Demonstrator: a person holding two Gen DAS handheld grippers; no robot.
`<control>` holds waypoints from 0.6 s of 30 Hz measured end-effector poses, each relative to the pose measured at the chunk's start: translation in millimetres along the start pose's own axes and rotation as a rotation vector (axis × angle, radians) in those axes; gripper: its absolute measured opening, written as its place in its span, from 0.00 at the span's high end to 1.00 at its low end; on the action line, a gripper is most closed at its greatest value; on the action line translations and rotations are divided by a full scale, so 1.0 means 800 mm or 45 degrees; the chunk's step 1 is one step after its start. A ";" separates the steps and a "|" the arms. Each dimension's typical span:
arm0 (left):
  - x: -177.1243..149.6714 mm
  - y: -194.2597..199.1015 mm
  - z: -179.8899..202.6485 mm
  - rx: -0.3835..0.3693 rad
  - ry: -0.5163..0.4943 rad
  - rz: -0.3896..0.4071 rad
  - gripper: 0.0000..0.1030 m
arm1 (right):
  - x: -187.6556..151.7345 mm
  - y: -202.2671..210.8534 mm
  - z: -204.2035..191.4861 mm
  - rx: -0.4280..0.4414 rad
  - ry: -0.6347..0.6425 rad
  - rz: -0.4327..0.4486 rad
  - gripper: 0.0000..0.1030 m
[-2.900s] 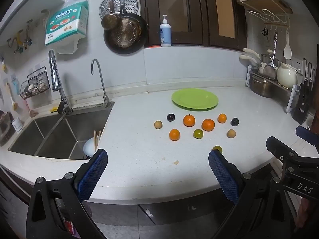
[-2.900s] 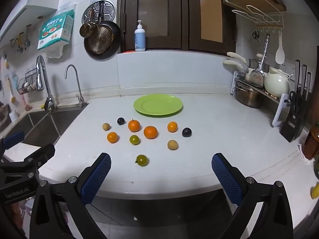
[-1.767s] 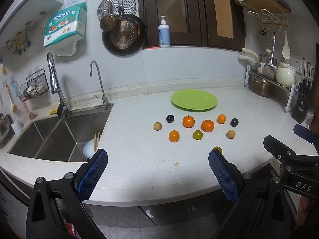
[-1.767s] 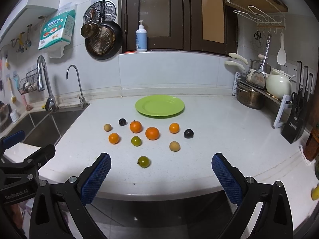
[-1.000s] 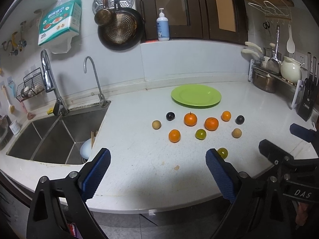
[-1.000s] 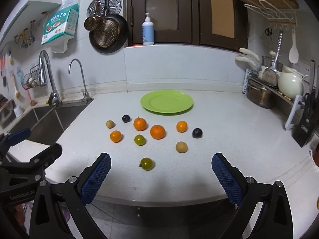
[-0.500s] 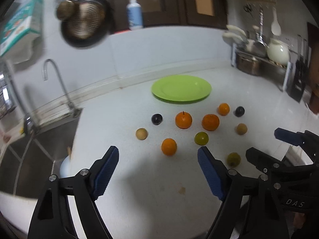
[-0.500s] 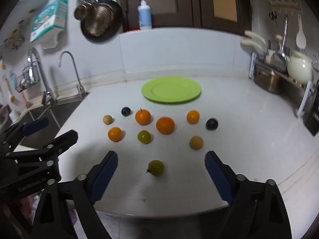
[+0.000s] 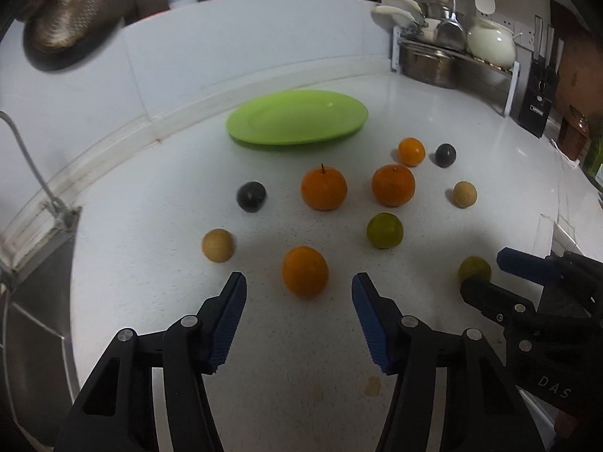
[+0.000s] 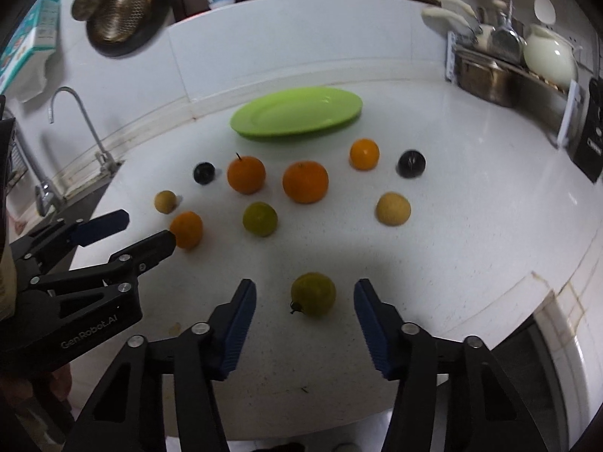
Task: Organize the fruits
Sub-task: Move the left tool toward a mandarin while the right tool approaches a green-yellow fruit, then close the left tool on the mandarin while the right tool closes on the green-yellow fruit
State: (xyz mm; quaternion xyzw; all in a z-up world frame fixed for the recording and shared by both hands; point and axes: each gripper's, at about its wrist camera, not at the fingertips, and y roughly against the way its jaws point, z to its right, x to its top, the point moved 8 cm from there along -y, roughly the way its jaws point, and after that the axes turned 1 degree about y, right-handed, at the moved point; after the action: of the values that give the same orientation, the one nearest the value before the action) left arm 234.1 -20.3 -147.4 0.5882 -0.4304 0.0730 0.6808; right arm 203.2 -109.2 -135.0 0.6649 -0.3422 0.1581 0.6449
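Observation:
Several small fruits lie loose on the white counter (image 9: 471,113) in front of an empty green plate (image 9: 296,116), also in the right wrist view (image 10: 296,112). My left gripper (image 9: 299,292) is open, its jaws just short of an orange (image 9: 305,271), one on each side. My right gripper (image 10: 305,295) is open around a yellow-green fruit (image 10: 312,293), not touching it. Beyond lie two larger oranges (image 9: 323,191) (image 9: 393,185), a green fruit (image 9: 384,230), two dark plums (image 9: 251,196) (image 9: 445,155) and two tan fruits (image 9: 217,245) (image 9: 464,194).
A sink (image 9: 34,301) with a tap (image 10: 94,128) lies to the left. A rack with a steel pot (image 9: 433,64) and white kettle (image 9: 492,39) stands at the back right, a knife block (image 9: 537,103) beside it. The counter's front edge curves close below the grippers.
Both grippers have moved forward and down over the counter toward the fruits. Their jaws have narrowed from wide open, the left about the orange and the right about the yellow-green fruit.

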 end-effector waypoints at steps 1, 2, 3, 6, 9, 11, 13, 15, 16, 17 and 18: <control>0.001 -0.004 0.001 -0.010 -0.008 -0.006 0.46 | -0.001 -0.003 0.001 -0.009 -0.013 -0.007 0.51; 0.001 -0.007 0.001 -0.019 -0.013 -0.011 0.47 | -0.002 -0.005 0.002 -0.015 -0.021 -0.007 0.54; 0.002 -0.010 0.002 -0.026 -0.015 -0.013 0.48 | -0.002 -0.006 0.003 -0.020 -0.033 -0.010 0.55; 0.003 -0.018 0.003 -0.038 -0.023 -0.019 0.53 | -0.003 -0.012 0.006 -0.032 -0.060 -0.022 0.59; 0.003 -0.025 0.003 -0.054 -0.026 -0.032 0.55 | -0.003 -0.016 0.008 -0.035 -0.077 -0.029 0.61; 0.003 -0.029 0.003 -0.062 -0.026 -0.044 0.58 | -0.002 -0.018 0.007 -0.038 -0.080 -0.032 0.64; 0.001 -0.033 0.002 -0.077 -0.018 -0.062 0.60 | -0.001 -0.020 0.007 -0.047 -0.078 -0.037 0.65; 0.000 -0.036 0.001 -0.092 -0.003 -0.073 0.65 | 0.000 -0.021 0.007 -0.048 -0.082 -0.037 0.69; -0.001 -0.038 0.000 -0.093 -0.003 -0.084 0.66 | 0.001 -0.021 0.006 -0.047 -0.080 -0.038 0.70; -0.001 -0.040 0.000 -0.096 -0.002 -0.091 0.68 | 0.001 -0.021 0.006 -0.050 -0.075 -0.036 0.71; -0.002 -0.040 0.000 -0.100 -0.001 -0.094 0.69 | 0.001 -0.022 0.006 -0.054 -0.067 -0.037 0.71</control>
State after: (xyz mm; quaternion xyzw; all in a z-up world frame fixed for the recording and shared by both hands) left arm 252.8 -29.1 -172.3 0.5765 -0.4112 0.0309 0.7054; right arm 214.1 -115.2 -148.1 0.6600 -0.3524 0.1239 0.6518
